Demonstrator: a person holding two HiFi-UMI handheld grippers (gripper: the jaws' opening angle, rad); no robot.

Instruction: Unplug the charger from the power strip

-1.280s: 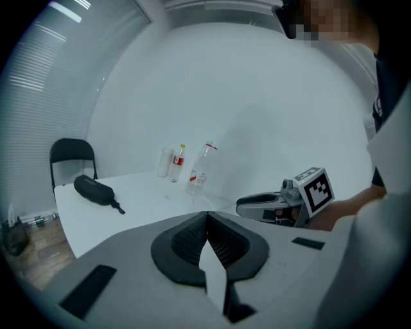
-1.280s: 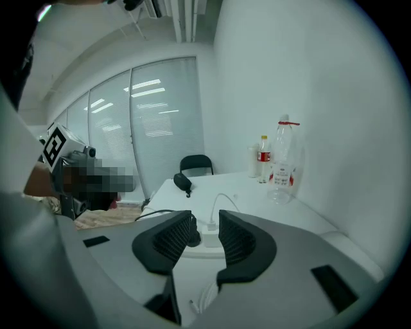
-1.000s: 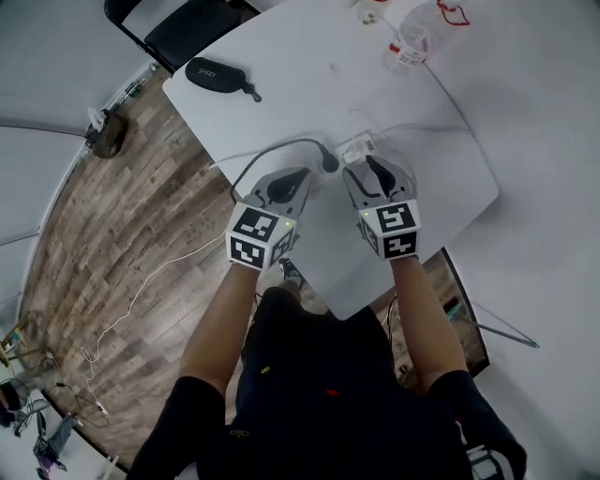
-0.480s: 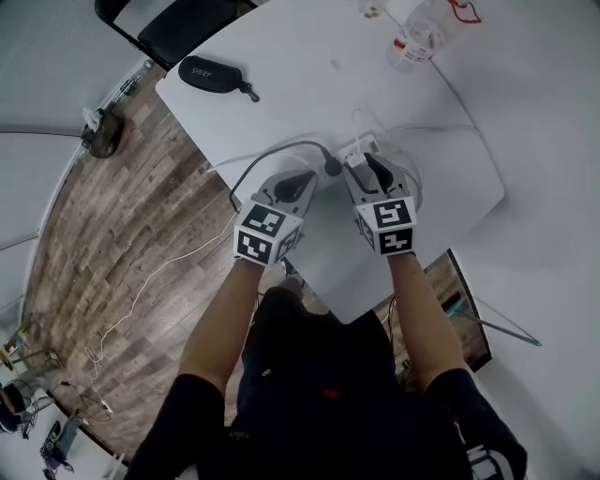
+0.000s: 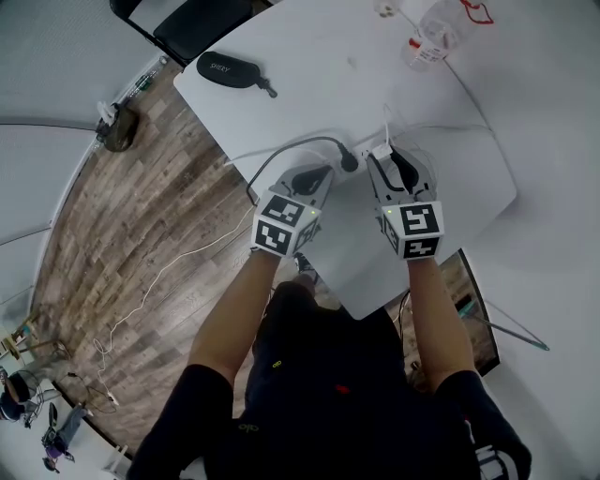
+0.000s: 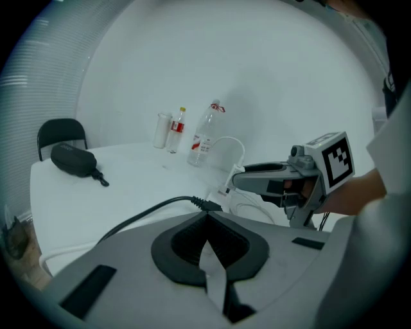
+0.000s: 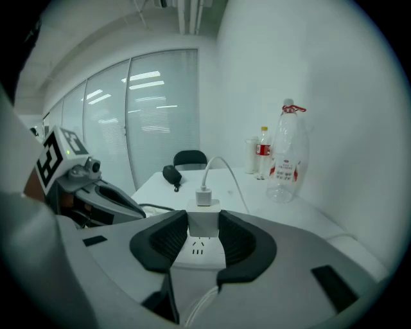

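A white charger (image 7: 203, 196) stands plugged into the white power strip (image 7: 196, 252), and its white cable (image 7: 221, 164) arcs up and away. My right gripper (image 7: 204, 217) straddles the charger. Its jaws are closing, and both black pads touch the charger's sides. The head view shows the right gripper (image 5: 389, 161) at the charger (image 5: 382, 150) near mid-table. My left gripper (image 6: 205, 217) is shut with its tips together. It sits low on the table, right at the point where the black cord (image 6: 148, 212) enters the strip. In the head view the left gripper (image 5: 323, 176) lies just left of the right one.
A black glasses case (image 5: 230, 69) lies at the table's far left. Plastic bottles (image 5: 433, 37) and a cup stand at the far side. A black chair (image 5: 192, 23) is behind the table. The table's near edge (image 5: 361, 307) is close to the person, with wooden floor and loose wires to the left.
The right gripper has edged forward and its jaws have drawn in around the charger. The left gripper has sunk a little toward the table by the cord's end.
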